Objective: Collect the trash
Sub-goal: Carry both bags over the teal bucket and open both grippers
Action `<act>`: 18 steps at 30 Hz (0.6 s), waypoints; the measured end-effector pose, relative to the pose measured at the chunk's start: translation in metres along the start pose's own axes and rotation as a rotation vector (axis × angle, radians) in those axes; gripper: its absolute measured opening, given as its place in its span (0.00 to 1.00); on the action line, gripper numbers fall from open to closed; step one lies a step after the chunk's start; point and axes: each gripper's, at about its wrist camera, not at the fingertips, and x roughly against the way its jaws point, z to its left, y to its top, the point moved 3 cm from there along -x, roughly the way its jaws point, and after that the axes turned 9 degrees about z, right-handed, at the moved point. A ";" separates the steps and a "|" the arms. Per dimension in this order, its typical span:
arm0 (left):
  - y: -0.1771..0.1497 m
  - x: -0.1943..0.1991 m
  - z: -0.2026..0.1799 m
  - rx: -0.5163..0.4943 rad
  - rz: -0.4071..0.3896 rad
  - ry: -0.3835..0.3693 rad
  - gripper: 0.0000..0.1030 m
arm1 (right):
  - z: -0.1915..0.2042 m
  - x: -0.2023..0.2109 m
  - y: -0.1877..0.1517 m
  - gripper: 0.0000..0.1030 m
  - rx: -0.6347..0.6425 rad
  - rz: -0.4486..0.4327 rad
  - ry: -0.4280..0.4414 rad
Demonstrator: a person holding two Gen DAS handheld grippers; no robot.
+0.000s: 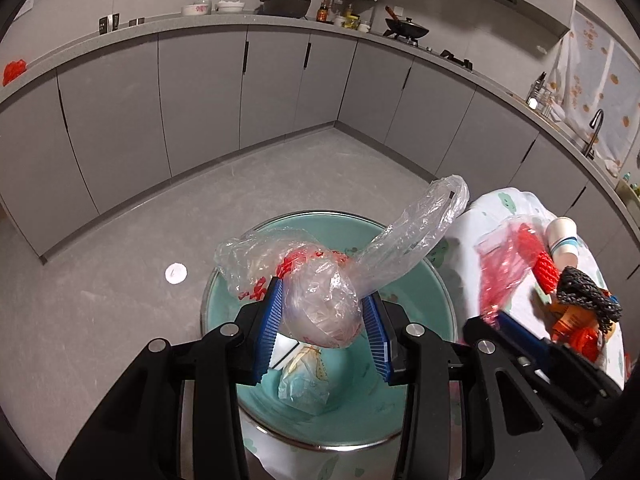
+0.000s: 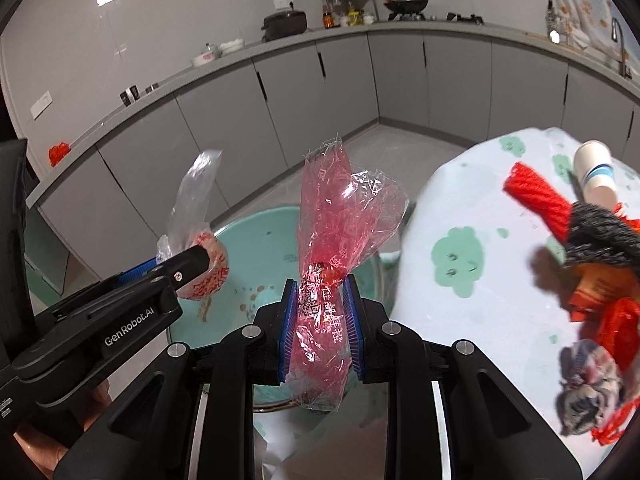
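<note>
The round steel trash bin with the teal liner [image 1: 420, 300] stands on the grey floor, just beside the bench covered with a white cloth with green flower prints [image 2: 460, 240]. Directly above the bin, the left tongs [image 1: 326, 320] are closed on a crumpled clear plastic bag with red print [image 1: 320, 304], and a long twisted end of this bag rises up toward the bench. Near it, over the rim of the bin, the right tongs [image 2: 320, 320] are closed on a pink transparent plastic wrapper with printed characters [image 2: 332, 240]. At the bottom of the bin lies a small knotted pale bag [image 1: 304, 380]. On the bench, farther from the bin, lie a white paper cup [image 2: 596, 176], a red knitted piece [image 2: 536, 196] and a dark grey knitted piece [image 2: 604, 228].
</note>
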 end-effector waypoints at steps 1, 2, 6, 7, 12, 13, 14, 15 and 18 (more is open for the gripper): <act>0.003 -0.002 0.000 0.000 0.003 0.002 0.39 | 0.000 -0.004 0.000 0.24 0.000 0.008 0.002; 0.003 -0.004 0.000 -0.001 0.007 0.004 0.39 | 0.000 -0.007 0.000 0.24 -0.001 0.013 0.003; 0.004 -0.012 0.002 0.002 0.024 0.010 0.39 | 0.003 -0.019 0.001 0.24 -0.001 0.039 0.012; 0.003 -0.013 0.002 0.000 0.026 0.010 0.39 | 0.003 -0.021 0.001 0.24 -0.002 0.043 0.013; 0.002 -0.021 -0.001 -0.005 0.039 0.015 0.39 | 0.002 -0.030 0.001 0.24 0.000 0.059 0.019; 0.002 -0.022 -0.002 -0.007 0.041 0.016 0.39 | 0.003 -0.031 0.000 0.24 0.002 0.061 0.018; 0.003 -0.023 -0.003 -0.007 0.042 0.016 0.39 | 0.003 -0.031 0.001 0.24 0.001 0.062 0.019; 0.003 -0.024 -0.002 -0.007 0.043 0.016 0.39 | 0.002 -0.032 0.003 0.24 0.001 0.065 0.021; 0.002 -0.024 -0.004 -0.009 0.045 0.015 0.39 | 0.002 -0.033 0.003 0.25 0.000 0.067 0.025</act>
